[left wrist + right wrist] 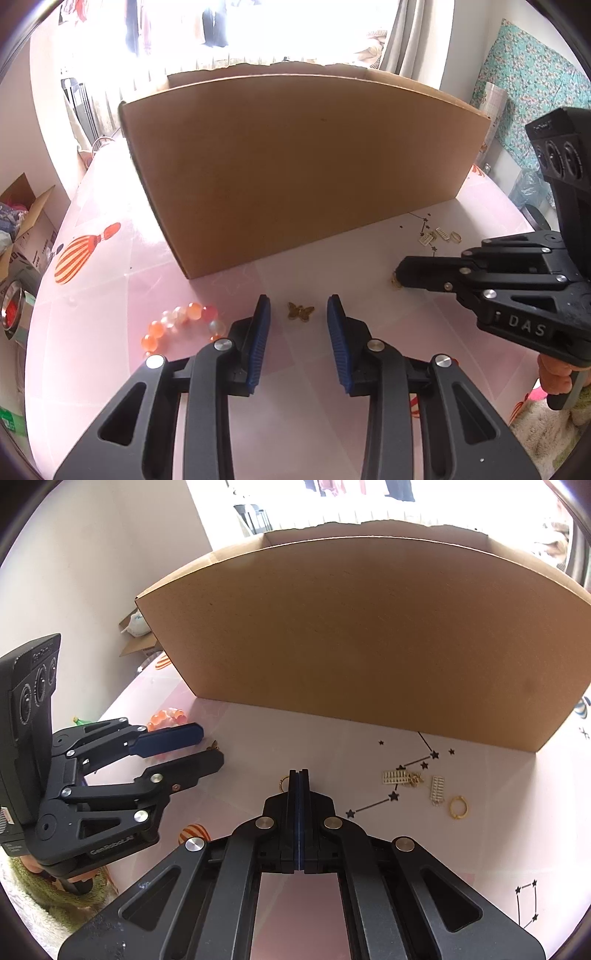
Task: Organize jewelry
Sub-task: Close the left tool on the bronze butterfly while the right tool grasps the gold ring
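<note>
Your right gripper point(299, 773) is clamped on a small gold ring point(283, 780); lift it gently toward the cardboard box point(369, 635), while your left gripper point(298, 314) sits parted around the gold butterfly charm point(300, 311).

Cardboard box point(295, 166) walls off far side of table point(295, 424), full width, no way forward at table level. Bare pink surface open in near centre. Bead bracelet point(181, 321) lies near left, butterfly charm point(300, 311) sits in gap between left gripper point(299, 314) fingers. Right gripper point(299, 773) crowds right lane. Gold pieces point(424, 784) scattered near box's right corner.
</note>
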A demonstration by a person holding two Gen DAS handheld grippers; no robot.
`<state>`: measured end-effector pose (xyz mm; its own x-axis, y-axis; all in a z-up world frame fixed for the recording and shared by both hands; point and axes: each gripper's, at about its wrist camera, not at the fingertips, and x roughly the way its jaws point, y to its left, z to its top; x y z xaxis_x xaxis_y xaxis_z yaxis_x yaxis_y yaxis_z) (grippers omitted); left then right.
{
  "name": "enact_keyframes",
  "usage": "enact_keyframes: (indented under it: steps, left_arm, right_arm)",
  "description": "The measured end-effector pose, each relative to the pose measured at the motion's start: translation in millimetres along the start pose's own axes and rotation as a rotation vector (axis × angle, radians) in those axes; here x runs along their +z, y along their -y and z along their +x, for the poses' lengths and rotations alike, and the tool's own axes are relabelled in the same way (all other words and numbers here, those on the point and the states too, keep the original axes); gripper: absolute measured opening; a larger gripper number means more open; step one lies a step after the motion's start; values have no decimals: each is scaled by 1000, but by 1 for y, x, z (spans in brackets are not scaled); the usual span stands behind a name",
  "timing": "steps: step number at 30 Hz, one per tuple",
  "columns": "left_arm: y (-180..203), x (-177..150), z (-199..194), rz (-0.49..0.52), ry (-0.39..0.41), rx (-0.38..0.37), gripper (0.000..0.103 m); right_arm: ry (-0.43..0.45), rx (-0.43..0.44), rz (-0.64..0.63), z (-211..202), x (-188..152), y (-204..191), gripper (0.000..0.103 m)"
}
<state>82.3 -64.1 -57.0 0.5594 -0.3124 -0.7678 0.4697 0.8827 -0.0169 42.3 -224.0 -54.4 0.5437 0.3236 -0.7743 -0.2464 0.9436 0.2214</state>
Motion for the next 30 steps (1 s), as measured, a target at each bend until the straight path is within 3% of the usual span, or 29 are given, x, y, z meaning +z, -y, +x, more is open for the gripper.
enact_keyframes:
  steps: [2,7,10,18,26,28,30]
  left_arm:
    - [1,0,1,2,1,7,31]
    - [3,-1,2,19,6,35,13]
    - [2,-3,0,25,7,40,8]
    - [1,-6,-3,33,13,30,1]
    - [-2,-5,-7,-5,-1,16,3]
    - [-4,-4,-5,-32,-16,-10,12]
    - [-5,-2,-3,-48,-14,-1,13]
  right_arm:
    - [2,-3,2,2,2,-8,0]
    - [11,7,12,7,-3,-7,0]
    - [18,10,12,8,1,-14,0]
    - [30,16,9,7,5,-20,0]
    - [35,26,26,-5,4,-15,2]
    - [34,27,28,-7,4,-13,2]
    - [34,30,31,-7,3,-13,2]
